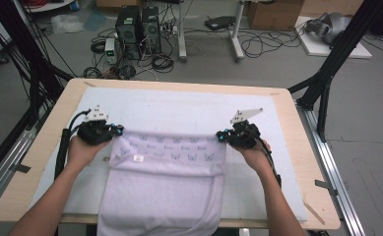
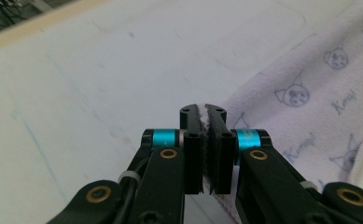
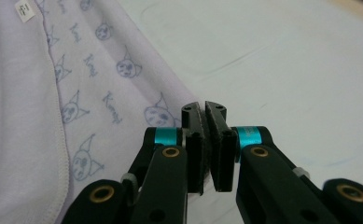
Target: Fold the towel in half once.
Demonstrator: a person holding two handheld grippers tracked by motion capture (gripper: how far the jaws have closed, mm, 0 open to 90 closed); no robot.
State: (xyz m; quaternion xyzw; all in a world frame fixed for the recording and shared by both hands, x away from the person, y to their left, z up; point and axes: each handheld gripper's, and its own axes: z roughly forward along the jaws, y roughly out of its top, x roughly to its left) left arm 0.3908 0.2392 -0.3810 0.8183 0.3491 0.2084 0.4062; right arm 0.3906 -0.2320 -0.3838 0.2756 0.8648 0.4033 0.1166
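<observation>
Left gripper is clamped on the far left corner of the lilac towel, and its own view confirms it: a sliver of pale cloth is pinched between the two black jaws of that gripper, pressed tight together. Right gripper mirrors it at the far right corner, and in the right gripper view the jaws of this gripper are closed on the fabric edge too. Both grips sit at the folded-back band of the towel, the strip printed with little cat faces and script, which runs straight across between the two hands. A small white label shows on that band near the left side. The towel lies flat on the pale mat that covers the wooden bench, its near end hanging over the front edge toward the person. Both forearms come in from below, one on each side of the cloth.
</observation>
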